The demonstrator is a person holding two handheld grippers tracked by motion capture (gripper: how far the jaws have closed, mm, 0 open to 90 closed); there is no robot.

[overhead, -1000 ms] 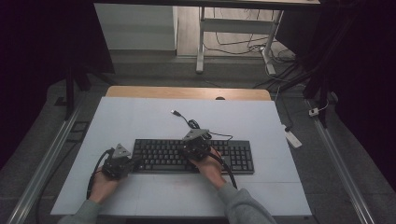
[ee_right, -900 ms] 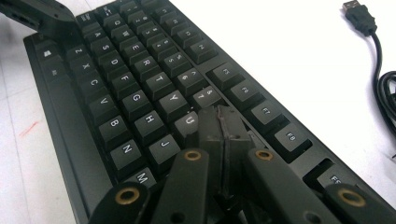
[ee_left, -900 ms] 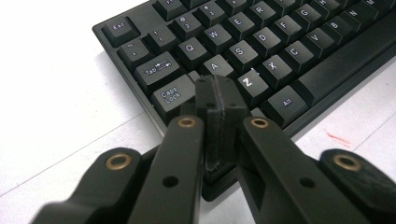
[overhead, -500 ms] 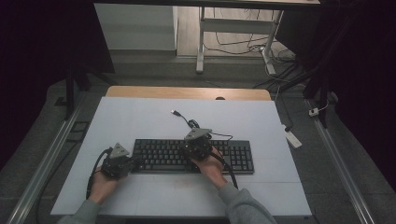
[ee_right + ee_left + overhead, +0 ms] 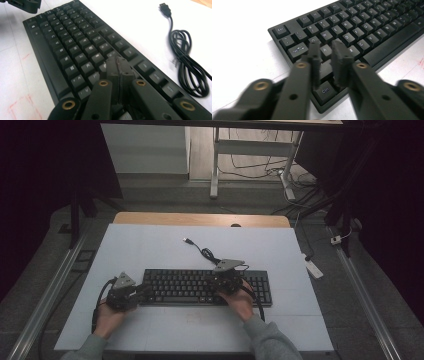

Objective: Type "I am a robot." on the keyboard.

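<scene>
A black keyboard (image 5: 200,287) (image 5: 362,30) (image 5: 75,45) lies flat across the front half of the white table. My left gripper (image 5: 144,291) (image 5: 325,47) hovers over the keyboard's left end, above the keys near Ctrl. Its jaws have just been opening; a narrow gap shows between them, with nothing in it. My right gripper (image 5: 212,282) (image 5: 117,62) sits over the right-centre keys and points along the keyboard toward the left gripper (image 5: 25,5). Its jaws have just been opening by a hair, but the pads still look closed together, holding nothing.
The keyboard's black cable (image 5: 205,252) (image 5: 187,72) lies coiled behind it, its USB plug (image 5: 188,241) (image 5: 165,6) loose on the white tabletop (image 5: 150,245). A wooden strip (image 5: 200,219) edges the far side. A white power strip (image 5: 313,267) lies on the floor at the right.
My right hand and gripper have shifted a little to the right along the keyboard. The left hand has stayed where it was.
</scene>
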